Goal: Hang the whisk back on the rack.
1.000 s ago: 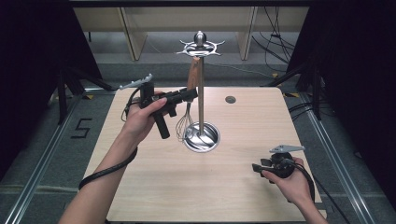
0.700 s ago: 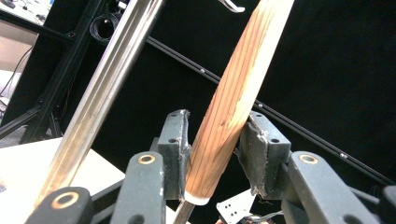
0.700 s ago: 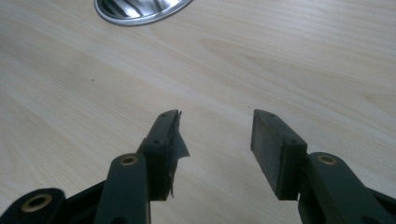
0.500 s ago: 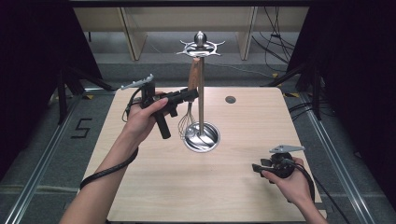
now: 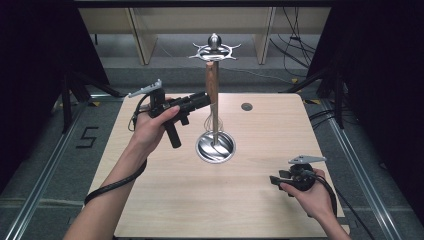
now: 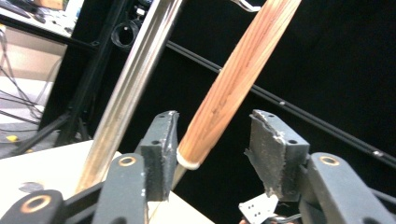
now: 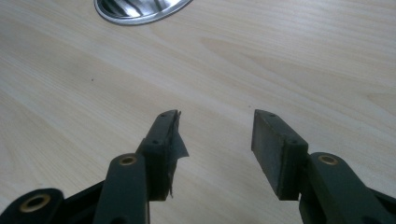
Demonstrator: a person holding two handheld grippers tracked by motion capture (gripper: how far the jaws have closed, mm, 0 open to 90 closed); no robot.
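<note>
Whisk handle [image 6: 233,79] hangs from stand [image 5: 215,90] mid-table, sitting between my left gripper's [image 6: 212,144] spread jaws, unclamped; wood looks stiff, light, likely smooth, so I'd pinch low near the ferrule; right gripper [image 7: 215,140] released too, resting by the near edge

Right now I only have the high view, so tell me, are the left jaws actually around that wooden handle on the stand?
Observer: Yes. In the left gripper view the wooden handle sits between the open jaws of the left gripper, close to one pad, with a gap to the other.
Operator: Is the right gripper holding anything?
Observer: No. The right gripper is open over bare table.
Operator: What is near it?
Observer: The stand's steel base lies ahead at the top edge of its view.
</note>
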